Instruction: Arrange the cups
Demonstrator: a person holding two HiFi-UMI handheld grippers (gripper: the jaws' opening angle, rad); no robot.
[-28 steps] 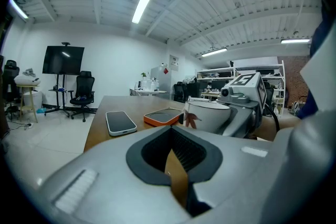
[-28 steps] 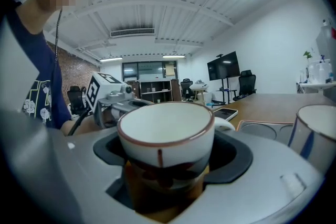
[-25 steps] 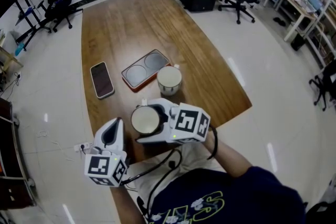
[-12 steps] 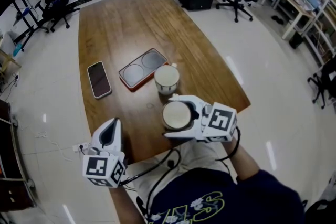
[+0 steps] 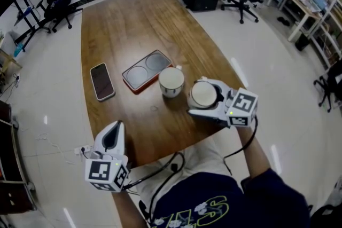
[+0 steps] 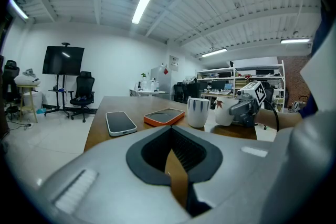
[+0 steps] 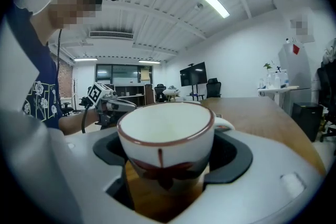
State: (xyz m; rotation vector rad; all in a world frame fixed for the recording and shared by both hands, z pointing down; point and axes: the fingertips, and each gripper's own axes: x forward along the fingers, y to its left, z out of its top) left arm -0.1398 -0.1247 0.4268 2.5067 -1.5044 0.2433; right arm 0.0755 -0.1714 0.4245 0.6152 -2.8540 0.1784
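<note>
the held cup's (image 5: 203,93) base is hidden under its own bowl in the head view, and the jaws cover its lower sides in the right gripper view, so whether it rests on the table (image 5: 139,24) or hangs just over it cannot be told. the near part of the table's edge is cut off by the person's arms and body.

the right gripper (image 5: 196,96) is spread wide and clamped on this cup (image 7: 165,139), white with a red-brown rim and a red motif, one jaw on each side of the bowl, its handle pointing to the far side. it sits near the table's right edge, just right of the striped cup (image 5: 171,81).

the left gripper (image 5: 113,133) is off the table's near left edge, its jaws (image 6: 176,176) drawn together with only a sliver between them, gripping nothing.

the striped cup (image 6: 198,112) stands upright just beside the near right corner of the orange tray (image 5: 147,69); whether they touch is unclear. a phone (image 5: 102,81) lies flat, left of the tray.
</note>
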